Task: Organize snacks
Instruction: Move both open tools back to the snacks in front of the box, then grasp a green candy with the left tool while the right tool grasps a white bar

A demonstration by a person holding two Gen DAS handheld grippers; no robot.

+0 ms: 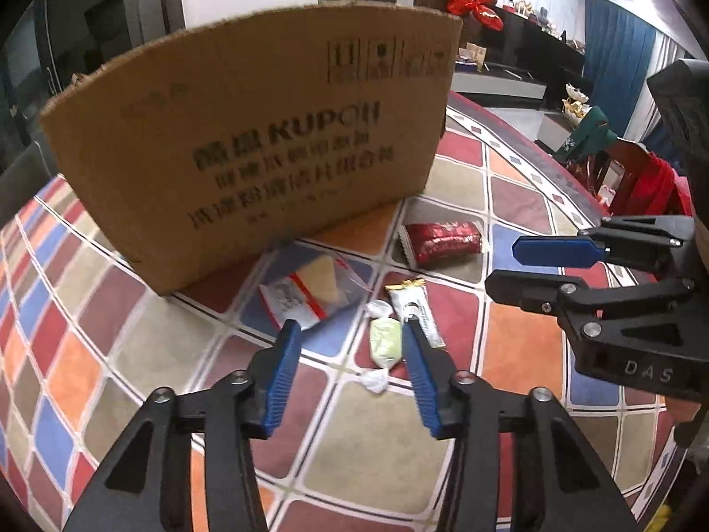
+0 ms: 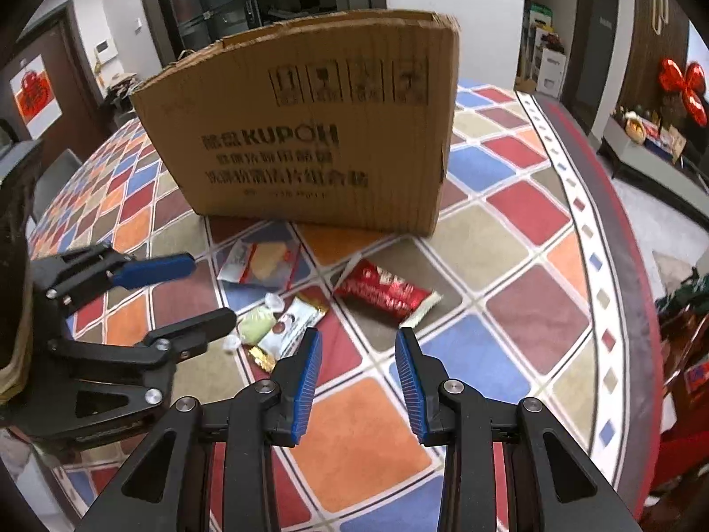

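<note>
A brown cardboard box (image 1: 248,142) printed KUPOH stands on the patterned tablecloth (image 1: 523,346); it also shows in the right wrist view (image 2: 319,119). In front of it lie a clear zip bag (image 1: 310,288) (image 2: 261,264), a red packet (image 1: 441,239) (image 2: 385,292), a white and gold sachet (image 1: 416,310) (image 2: 292,323) and a green wrapped candy (image 1: 384,346) (image 2: 257,323). My left gripper (image 1: 352,328) (image 2: 212,288) is open and empty, just above the candy. My right gripper (image 2: 356,337) (image 1: 505,266) is open and empty, near the red packet.
The round table's edge (image 2: 620,239) curves along the right. A red chair (image 1: 642,186) stands beyond the edge. A dark sideboard with a red balloon (image 1: 478,4) lines the far wall.
</note>
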